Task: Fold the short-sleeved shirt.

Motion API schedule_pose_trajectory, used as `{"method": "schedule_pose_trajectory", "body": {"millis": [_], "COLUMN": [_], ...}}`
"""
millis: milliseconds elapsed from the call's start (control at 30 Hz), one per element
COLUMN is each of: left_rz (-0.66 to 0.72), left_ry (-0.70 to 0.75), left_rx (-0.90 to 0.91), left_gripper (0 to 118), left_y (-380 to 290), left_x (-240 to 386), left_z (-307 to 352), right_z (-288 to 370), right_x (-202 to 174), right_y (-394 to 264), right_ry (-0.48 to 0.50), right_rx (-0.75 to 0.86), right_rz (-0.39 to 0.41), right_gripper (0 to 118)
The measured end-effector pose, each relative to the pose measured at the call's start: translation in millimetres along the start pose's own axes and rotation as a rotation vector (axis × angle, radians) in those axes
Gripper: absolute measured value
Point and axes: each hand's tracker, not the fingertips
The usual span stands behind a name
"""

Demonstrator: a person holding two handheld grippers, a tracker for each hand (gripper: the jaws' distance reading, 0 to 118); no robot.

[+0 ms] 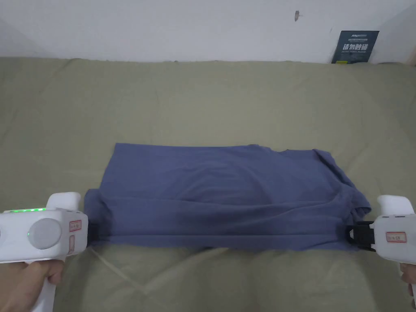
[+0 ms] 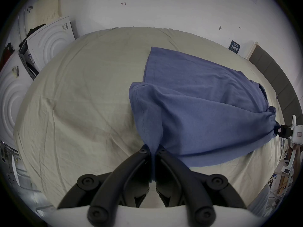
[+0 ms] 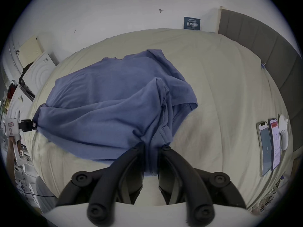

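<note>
A: Head view first. Where is the blue shirt (image 1: 227,195)?

B: It lies on the bed (image 1: 203,101), long way going left to right. Its near edge is lifted a little.

A: Who holds it?

B: Both. The left gripper (image 2: 152,152) pinches the left end of the near edge, fingers (image 2: 144,152) closed on the cloth. The right gripper (image 3: 151,147) pinches the right end, fingers closed on it too.

A: Which way does the rest lie?

B: Away from both, on the far side. I think the near edge must go far, over the shirt. Both hands sit low, level and far apart.
</note>
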Motion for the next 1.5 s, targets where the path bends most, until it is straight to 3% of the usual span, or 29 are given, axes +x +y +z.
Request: {"method": "schedule_pose_trajectory", "body": {"millis": [233, 667, 900, 933, 967, 1000, 1033, 1067, 1100, 1200, 1300, 1333, 1367, 1400, 1433, 1500], "left_rz": [0.005, 0.037, 0.055, 0.059, 0.073, 0.092, 0.094, 0.097, 0.099, 0.094, 0.068, 0.048, 0.042, 0.024, 0.017, 0.053], "left_ry": [0.002, -0.016, -0.016, -0.016, -0.022, -0.039, -0.027, -0.018, -0.025, -0.012, -0.011, -0.012, -0.019, -0.022, -0.017, 0.008], "left_rx": [0.002, -0.039, -0.049, -0.049, -0.046, -0.049, -0.055, -0.055, -0.063, 0.002, 0.080, 0.107, 0.126, 0.139, 0.154, 0.207], "left_gripper": [0, 0, 2, 13, 13, 19, 41, 98, 118, 115, 112, 107, 87, 51, 4, 0], "left_y": [-16, -117, -127, -126, -127, -127, -128, -129, -130, -122, -102, -92, -85, -76, -67, -48], "left_x": [-2, -19, -21, -21, -23, -24, -25, -27, -32, -38, -34, -31, -28, -24, -20, -13], "left_z": [24, 81, 80, 78, 77, 76, 75, 74, 75, 99, 115, 119, 120, 120, 118, 106], "right_z": [31, 80, 80, 77, 76, 75, 74, 75, 81, 106, 118, 118, 119, 122, 120, 115], "right_x": [5, 6, 6, 6, 6, 7, 7, 8, 8, 10, 12, 11, 10, 7, 3, -2], "right_y": [-20, -117, -128, -128, -128, -128, -128, -130, -133, -124, -103, -93, -87, -81, -71, -57], "right_ry": [0.015, 0.044, 0.050, 0.049, 0.049, 0.047, 0.020, 0.021, 0.000, 0.014, 0.050, 0.056, 0.057, 0.042, 0.002, -0.079], "right_rx": [0.030, -0.020, -0.040, -0.046, -0.053, -0.067, -0.105, -0.116, -0.109, -0.003, 0.058, 0.052, 0.098, 0.153, 0.166, 0.229], "right_rz": [-0.007, -0.018, -0.037, -0.039, -0.044, -0.051, -0.039, -0.021, -0.011, -0.010, -0.078, -0.097, -0.123, -0.129, -0.107, -0.072], "right_gripper": [17, 17, 21, 40, 40, 50, 73, 112, 118, 118, 118, 113, 83, 38, 0, 0]}}
